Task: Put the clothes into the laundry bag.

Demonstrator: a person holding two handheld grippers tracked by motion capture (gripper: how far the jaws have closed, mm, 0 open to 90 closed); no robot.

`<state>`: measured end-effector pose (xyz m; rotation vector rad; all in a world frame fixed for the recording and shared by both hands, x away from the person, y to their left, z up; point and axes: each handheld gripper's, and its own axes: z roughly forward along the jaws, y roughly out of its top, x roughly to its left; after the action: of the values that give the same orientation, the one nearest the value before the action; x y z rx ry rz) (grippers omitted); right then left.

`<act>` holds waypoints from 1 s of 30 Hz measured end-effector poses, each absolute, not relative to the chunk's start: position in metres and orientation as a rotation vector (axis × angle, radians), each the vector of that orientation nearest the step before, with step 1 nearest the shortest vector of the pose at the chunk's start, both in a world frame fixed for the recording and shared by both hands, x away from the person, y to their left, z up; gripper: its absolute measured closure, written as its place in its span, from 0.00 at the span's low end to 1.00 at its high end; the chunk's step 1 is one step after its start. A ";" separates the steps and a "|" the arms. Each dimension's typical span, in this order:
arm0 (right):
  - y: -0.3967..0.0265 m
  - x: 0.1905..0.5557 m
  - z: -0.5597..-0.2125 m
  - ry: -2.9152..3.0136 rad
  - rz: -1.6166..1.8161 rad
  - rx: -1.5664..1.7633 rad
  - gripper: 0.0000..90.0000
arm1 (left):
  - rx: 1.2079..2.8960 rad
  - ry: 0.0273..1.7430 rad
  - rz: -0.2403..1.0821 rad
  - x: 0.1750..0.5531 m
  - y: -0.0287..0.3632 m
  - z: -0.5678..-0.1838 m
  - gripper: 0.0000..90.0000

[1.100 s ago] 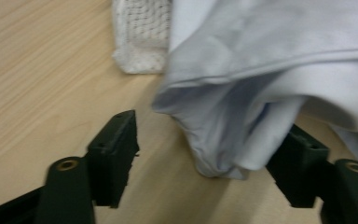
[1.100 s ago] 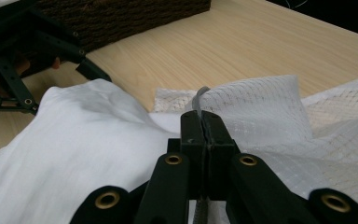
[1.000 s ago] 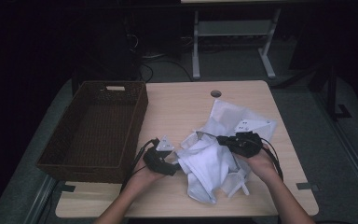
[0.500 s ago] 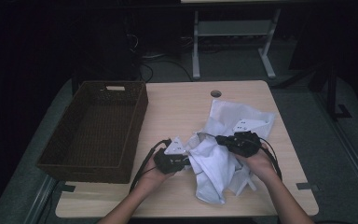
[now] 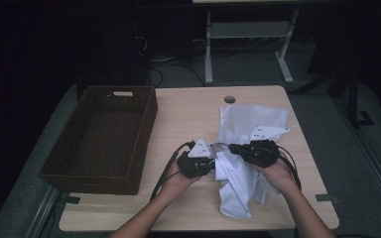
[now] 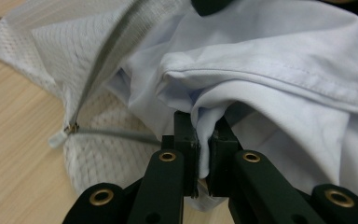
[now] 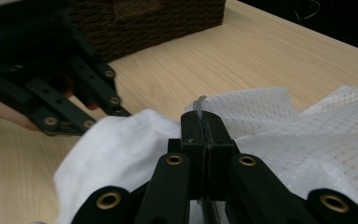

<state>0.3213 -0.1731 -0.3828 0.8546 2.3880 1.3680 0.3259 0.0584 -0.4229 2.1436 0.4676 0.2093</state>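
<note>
text: none readable | wicker basket (image 5: 104,139) tag: pale patch, blank from here | white garment (image 5: 243,144): no print or label legible

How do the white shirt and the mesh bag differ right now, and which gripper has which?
The white shirt is smooth, opaque cloth; the mesh bag is netted with a grey zipper. The left gripper pinches a shirt fold; the right gripper is shut on the bag's edge. Both lie crumpled together.

A pale wooden table (image 5: 188,119) fills the middle of the frame. A dark wicker basket (image 5: 104,139) sits on its left side. White crumpled cloth (image 5: 245,129) lies right of centre.
</note>
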 end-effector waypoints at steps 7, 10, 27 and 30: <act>-0.173 0.316 -0.376 2.394 1.387 0.825 0.98 | 2.127 0.496 0.208 0.334 0.045 -0.425 0.95; -0.173 0.315 -0.373 2.397 1.404 0.820 0.98 | 2.118 0.520 0.223 0.338 0.039 -0.425 0.95; -0.177 0.308 -0.370 2.408 1.410 0.805 0.98 | 2.080 0.647 0.250 0.364 0.020 -0.437 0.90; -0.179 0.309 -0.372 2.412 1.412 0.808 0.98 | 2.100 0.656 0.247 0.364 0.024 -0.436 0.82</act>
<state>0.3085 -0.1785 -0.3718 0.8081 2.4118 1.4118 0.3637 0.0243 -0.4364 2.0996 0.6559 0.2473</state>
